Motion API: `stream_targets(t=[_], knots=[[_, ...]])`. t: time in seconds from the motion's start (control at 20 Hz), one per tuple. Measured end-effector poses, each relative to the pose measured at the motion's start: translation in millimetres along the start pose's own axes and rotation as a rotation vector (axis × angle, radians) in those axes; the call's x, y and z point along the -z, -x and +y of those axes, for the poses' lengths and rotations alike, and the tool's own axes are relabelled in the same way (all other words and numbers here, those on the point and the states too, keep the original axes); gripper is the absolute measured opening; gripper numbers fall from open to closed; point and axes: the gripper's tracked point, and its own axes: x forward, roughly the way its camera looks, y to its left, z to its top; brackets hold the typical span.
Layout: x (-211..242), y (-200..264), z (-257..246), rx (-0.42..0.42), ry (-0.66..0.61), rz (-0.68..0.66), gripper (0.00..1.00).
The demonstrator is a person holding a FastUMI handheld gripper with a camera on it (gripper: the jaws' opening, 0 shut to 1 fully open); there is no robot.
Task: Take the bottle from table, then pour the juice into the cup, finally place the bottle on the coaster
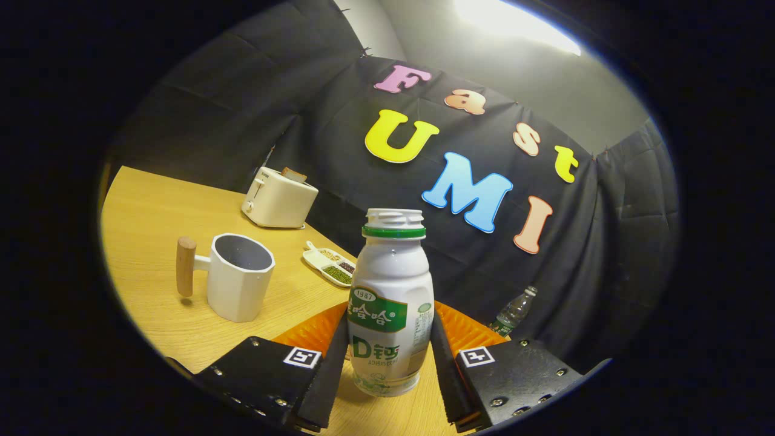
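A white juice bottle [390,303] with a green label and a green neck ring stands upright between my fingers, its threaded mouth uncapped. My gripper [389,324] is shut on it, one finger pressing each side of its lower body. Its base sits at or just above the wooden table [151,212]; I cannot tell if it touches. A white faceted cup [241,277] with a wooden handle [185,266] stands on the table ahead and to the left of the fingers, and looks empty inside.
A cream toaster [278,198] with a slice of bread in it stands far back by the black cloth wall. A small white dish [330,264] of beans lies between cup and bottle, farther back. A clear plastic bottle [513,313] stands beyond the right finger.
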Motion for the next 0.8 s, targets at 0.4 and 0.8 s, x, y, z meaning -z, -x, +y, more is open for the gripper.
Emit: stream_targets(t=[0.4,0.8], knots=[[-8,-12,15,-0.039,0.146,0.023,0.68],[-14,-16,36,-0.065,0.292,0.017,0.68]])
